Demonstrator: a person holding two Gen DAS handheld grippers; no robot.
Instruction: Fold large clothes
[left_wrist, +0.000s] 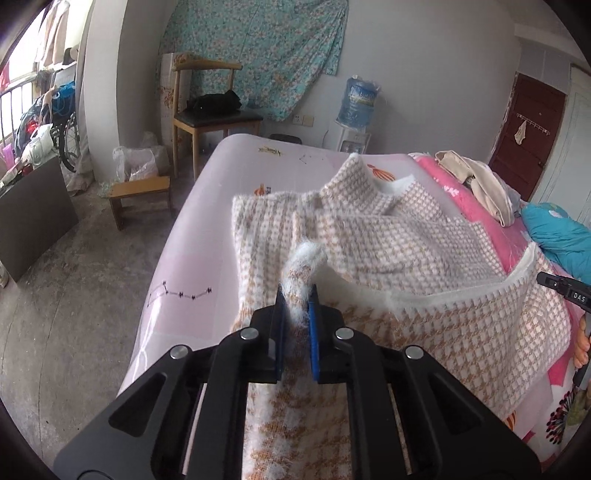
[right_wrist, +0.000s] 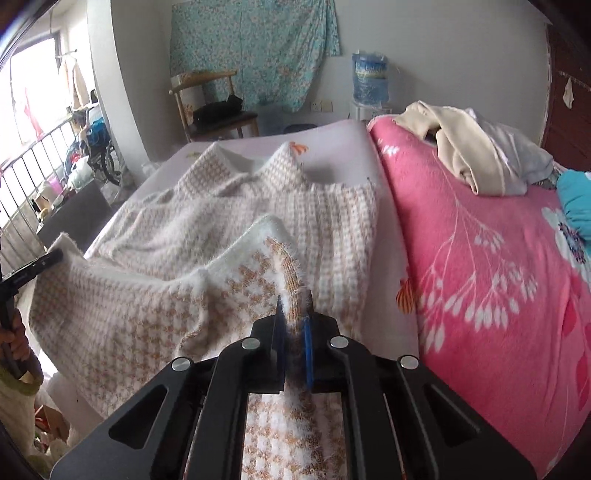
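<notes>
1. Fuzzy white-and-tan houndstooth knit garment is lying on the pale lilac bed sheet, near edge raised.
2. Left gripper and right gripper are each pinching its hem.
3. Being soft, light and floppy, it is probably best gripped at hem corners.
4. Only the right view is showing the pink floral blanket fully.
</notes>
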